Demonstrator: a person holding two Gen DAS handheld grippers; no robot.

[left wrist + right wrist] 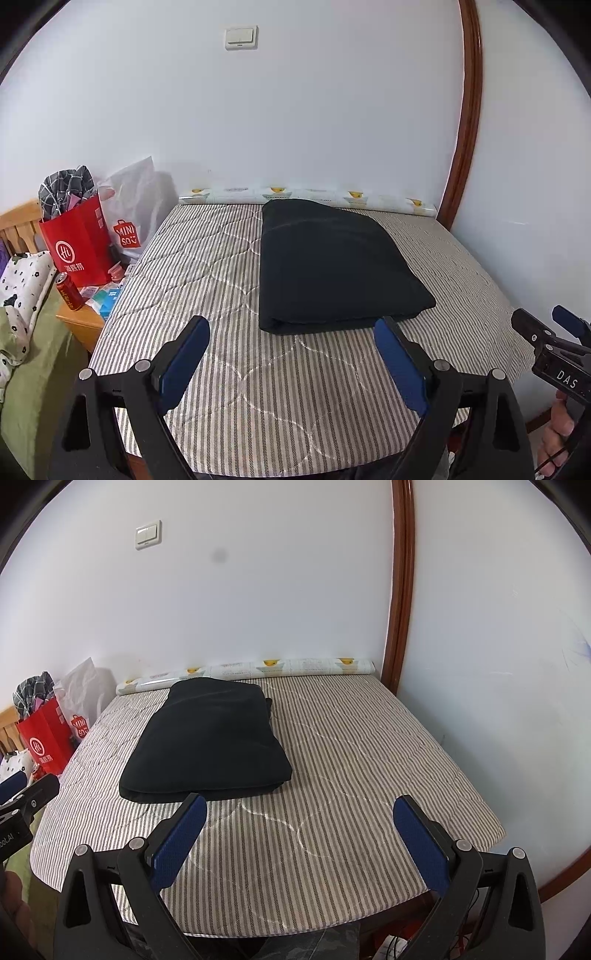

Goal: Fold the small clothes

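From where I sit, the striped bed lies bare along its near edge and across its whole right half, so either gripper could pass there. The folded black garment fills the middle-left toward the wall. A patterned roll lines the far edge, and the red bag and can crowd the left side.

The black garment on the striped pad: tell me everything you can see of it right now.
The black garment is plain dark cloth, soft and thick-looking, with no print visible. It lies folded into a rough rectangle of several layers, whose stacked edges show along the near side. It rests flat on the striped pad, with its far end near the patterned roll by the wall. Neither the left gripper nor the right gripper touches it; both stand open just short of its near edge.
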